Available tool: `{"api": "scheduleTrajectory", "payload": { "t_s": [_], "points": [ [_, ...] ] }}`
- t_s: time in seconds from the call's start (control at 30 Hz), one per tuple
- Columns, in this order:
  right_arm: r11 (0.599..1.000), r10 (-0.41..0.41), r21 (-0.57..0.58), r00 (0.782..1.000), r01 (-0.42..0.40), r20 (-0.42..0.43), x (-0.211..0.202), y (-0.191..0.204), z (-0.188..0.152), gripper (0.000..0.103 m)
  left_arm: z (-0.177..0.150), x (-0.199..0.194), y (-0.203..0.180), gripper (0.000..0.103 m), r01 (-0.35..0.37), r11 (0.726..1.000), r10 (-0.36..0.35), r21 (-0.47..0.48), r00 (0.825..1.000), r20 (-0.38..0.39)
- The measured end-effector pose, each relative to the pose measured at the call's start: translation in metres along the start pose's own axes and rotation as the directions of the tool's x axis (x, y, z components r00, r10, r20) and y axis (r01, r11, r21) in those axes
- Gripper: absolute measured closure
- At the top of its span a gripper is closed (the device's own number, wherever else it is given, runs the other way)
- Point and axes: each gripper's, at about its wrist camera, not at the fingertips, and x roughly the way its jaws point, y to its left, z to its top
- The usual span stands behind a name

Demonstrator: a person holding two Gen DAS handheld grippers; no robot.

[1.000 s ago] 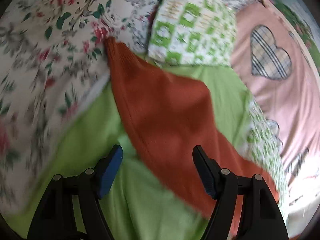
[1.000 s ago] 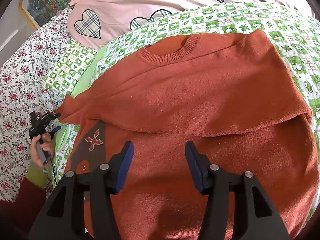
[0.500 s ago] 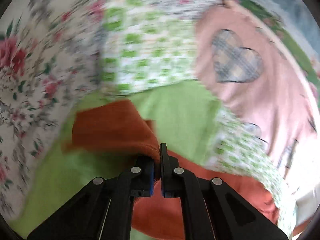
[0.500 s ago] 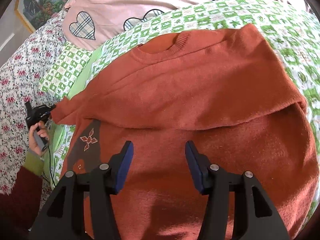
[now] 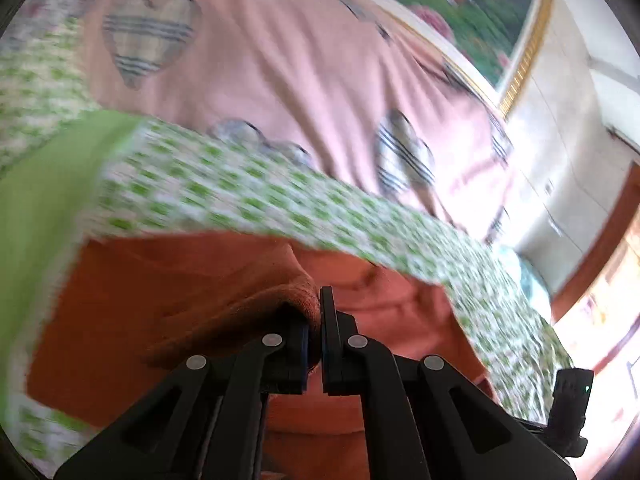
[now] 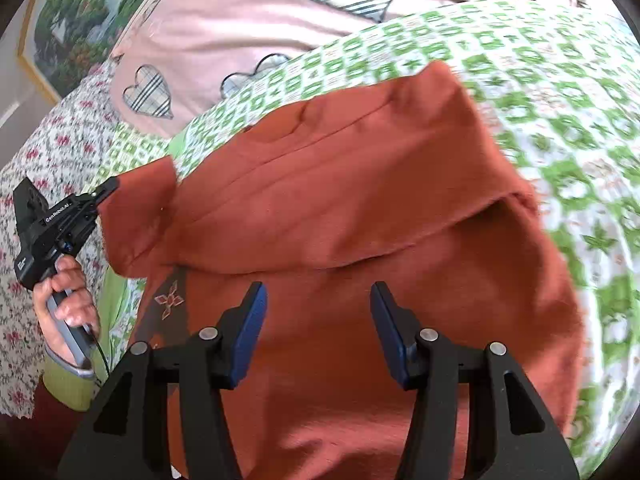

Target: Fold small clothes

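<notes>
Gripping tool, left: left tool is pressed together on the cuff end of the sweater's sleeve; knit fabric bunches between its tips.
Left hand: a hand with a green cuff and dark red sleeve holds the left tool's handle at the left edge of the right wrist view, the tool's nose aimed rightward at the sleeve end.
Left tool tilt: it points forward and somewhat downward over the bed; the view along it is blurred.
Right tool: right tool has its blue-padded fingers spread, nothing between them; it hangs above the lower body of the sweater, angled down at it.
Garment: rust-orange sweater lies flat on a green-and-white checked cover on the bed.
Long axis: the body runs from the hem near the right tool up and away toward the shoulders at the far end.
Sleeves: one sleeve is folded across the chest, its edge crossing the body from side to side; the pinched sleeve sticks out to the left, lifted off the cover.
Pattern: a small diamond motif shows at the body's lower left.
Surroundings: a pink pillow with plaid hearts lies beyond the sweater; a floral sheet is at the left.
</notes>
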Motion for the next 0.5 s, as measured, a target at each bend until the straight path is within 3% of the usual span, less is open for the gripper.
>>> {"api": "scheduleTrajectory", "payload": {
  "t_s": [0.13, 0.4, 0.43, 0.5],
  "points": [
    [0.999, -0.025, 0.038, 1.000, 0.025, 0.019, -0.012, -0.019, -0.004, 0.048, -0.021, 0.049, -0.041, 0.101, 0.016, 0.998, -0.011, 0.060, 0.998, -0.070],
    [0.995, -0.050, 0.087, 0.998, 0.045, 0.050, -0.026, -0.040, -0.003, 0.048, -0.058, 0.107, -0.067, 0.099, 0.016, 0.988, 0.012, 0.153, 0.983, -0.182],
    [0.995, -0.049, 0.086, 0.997, 0.044, 0.051, -0.026, -0.040, -0.002, 0.048, -0.063, 0.114, -0.067, 0.098, 0.011, 0.987, 0.024, 0.163, 0.977, -0.211],
    [0.996, -0.046, 0.079, 0.997, 0.042, 0.055, -0.027, -0.036, -0.001, 0.048, -0.070, 0.119, -0.063, 0.082, 0.013, 0.989, 0.026, 0.146, 0.965, -0.261]
  ]
}}
